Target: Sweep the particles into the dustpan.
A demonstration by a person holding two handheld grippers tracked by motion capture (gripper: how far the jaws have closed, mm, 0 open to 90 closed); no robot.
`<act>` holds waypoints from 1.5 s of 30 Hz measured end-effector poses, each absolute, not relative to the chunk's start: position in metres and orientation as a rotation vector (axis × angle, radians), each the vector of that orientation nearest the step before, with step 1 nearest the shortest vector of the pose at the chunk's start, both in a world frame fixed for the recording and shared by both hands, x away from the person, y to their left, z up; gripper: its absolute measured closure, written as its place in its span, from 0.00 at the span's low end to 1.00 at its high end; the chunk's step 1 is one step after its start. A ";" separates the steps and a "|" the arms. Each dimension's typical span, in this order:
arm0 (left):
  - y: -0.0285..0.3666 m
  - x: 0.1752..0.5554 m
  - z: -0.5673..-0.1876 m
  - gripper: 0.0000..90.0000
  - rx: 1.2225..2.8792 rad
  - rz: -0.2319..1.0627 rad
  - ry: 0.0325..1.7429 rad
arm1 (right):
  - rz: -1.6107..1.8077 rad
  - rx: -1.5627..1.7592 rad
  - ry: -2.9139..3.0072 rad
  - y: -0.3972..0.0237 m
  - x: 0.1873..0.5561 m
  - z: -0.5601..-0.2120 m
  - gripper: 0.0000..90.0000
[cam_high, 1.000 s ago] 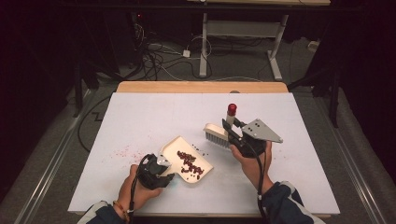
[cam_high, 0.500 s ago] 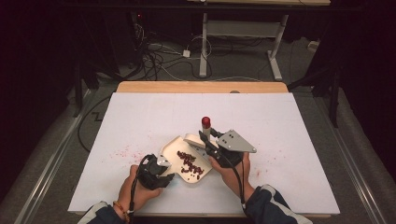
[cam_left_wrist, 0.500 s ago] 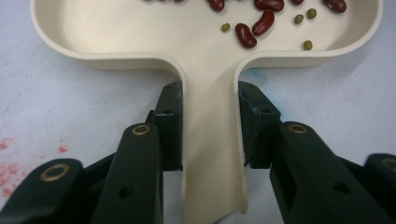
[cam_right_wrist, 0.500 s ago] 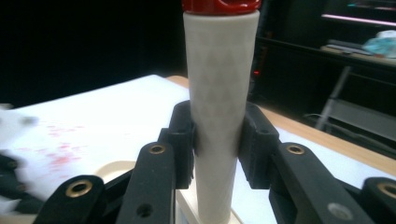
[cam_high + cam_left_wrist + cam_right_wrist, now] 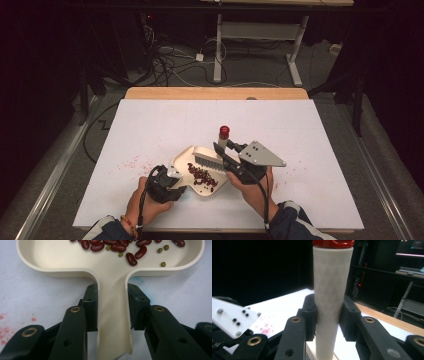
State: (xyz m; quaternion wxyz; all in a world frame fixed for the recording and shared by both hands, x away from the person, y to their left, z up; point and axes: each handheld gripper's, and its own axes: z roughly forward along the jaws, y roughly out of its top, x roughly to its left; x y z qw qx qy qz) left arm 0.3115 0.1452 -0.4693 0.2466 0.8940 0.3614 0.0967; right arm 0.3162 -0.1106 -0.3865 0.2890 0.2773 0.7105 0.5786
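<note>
A: Two grippers are working here. The left gripper [image 5: 111, 315] is pinching the handle of the cream dustpan [image 5: 110, 277], pads pressing on both sides of the stem. The right gripper [image 5: 328, 315] is clamping the white handle of the brush [image 5: 329, 290], the one with the red cap on top.

B: Where is the dustpan [image 5: 197, 170] sitting?

A: It is lying flat on the white table [image 5: 300, 130], near the person's edge. Its handle is running back toward the left gripper [image 5: 167, 182], and its open mouth is facing away. Red beans [image 5: 202, 175] and a few small green ones are lying inside it.

B: And the brush [image 5: 212, 157]?

A: The bristles are hanging over the far part of the pan, just beyond the beans. Its handle is standing nearly upright, so the long axis is running up out of the right gripper [image 5: 230, 160]. The right hand [image 5: 250, 182] is the nearer one to the bristles. I judge any coming stroke turns on that.

B: Any writing or brand anywhere?

A: None that I can read. Reddish stains [image 5: 131, 162] are marking the table to the left of the pan.
</note>
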 end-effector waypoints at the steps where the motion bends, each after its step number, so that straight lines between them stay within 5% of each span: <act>1: 0.145 0.311 -0.469 0.71 2.438 0.264 0.986 | 1.549 0.750 1.891 -0.114 0.317 -0.385 0.78; 13: 0.146 0.312 -0.470 0.71 2.437 0.258 0.989 | 1.448 0.798 1.842 -0.131 0.338 -0.390 0.78; 26: 0.147 0.313 -0.470 0.71 2.426 0.235 0.997 | 1.457 0.694 1.928 -0.100 0.345 -0.411 0.78; 45: 0.149 0.314 -0.470 0.71 2.420 0.230 1.002 | 1.533 0.717 1.859 -0.128 0.327 -0.380 0.78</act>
